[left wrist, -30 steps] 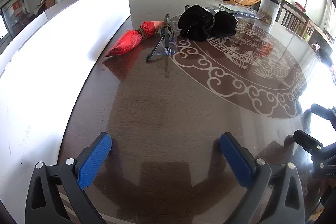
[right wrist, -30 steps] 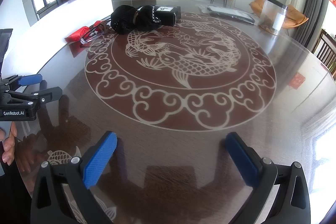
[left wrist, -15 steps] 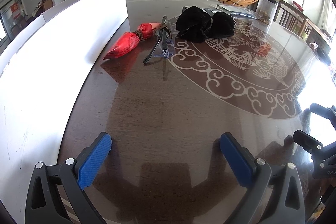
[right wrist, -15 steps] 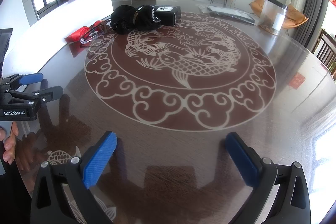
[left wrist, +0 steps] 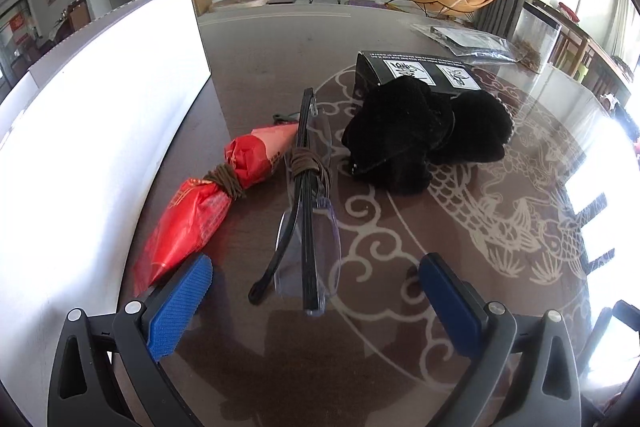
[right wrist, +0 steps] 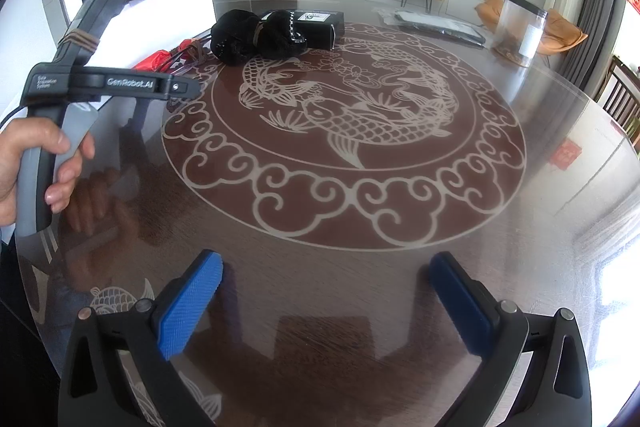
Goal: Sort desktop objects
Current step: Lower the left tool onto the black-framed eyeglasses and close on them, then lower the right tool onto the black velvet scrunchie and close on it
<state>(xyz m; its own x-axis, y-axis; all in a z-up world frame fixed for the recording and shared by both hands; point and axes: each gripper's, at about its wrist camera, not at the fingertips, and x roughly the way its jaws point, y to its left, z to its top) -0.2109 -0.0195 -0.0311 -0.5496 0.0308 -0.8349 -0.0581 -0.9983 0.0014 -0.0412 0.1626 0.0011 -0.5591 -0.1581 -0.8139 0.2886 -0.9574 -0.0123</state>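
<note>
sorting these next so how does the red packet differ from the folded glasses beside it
The red packet is an opaque, crinkly, soft-looking wrapper pinched at its waist; the folded glasses are clear lenses with thin black arms. The packet lies outside the left gripper's open fingers, off to the side; the glasses lie along the line between them. Both rest on the table, each bound with brown cord.

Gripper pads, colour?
Blue, ribbed pads; clearest in the left wrist view.

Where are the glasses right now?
In the left wrist view the glasses lie folded on the table, just ahead of the open left claw, between the red packet and the black pouch.
</note>
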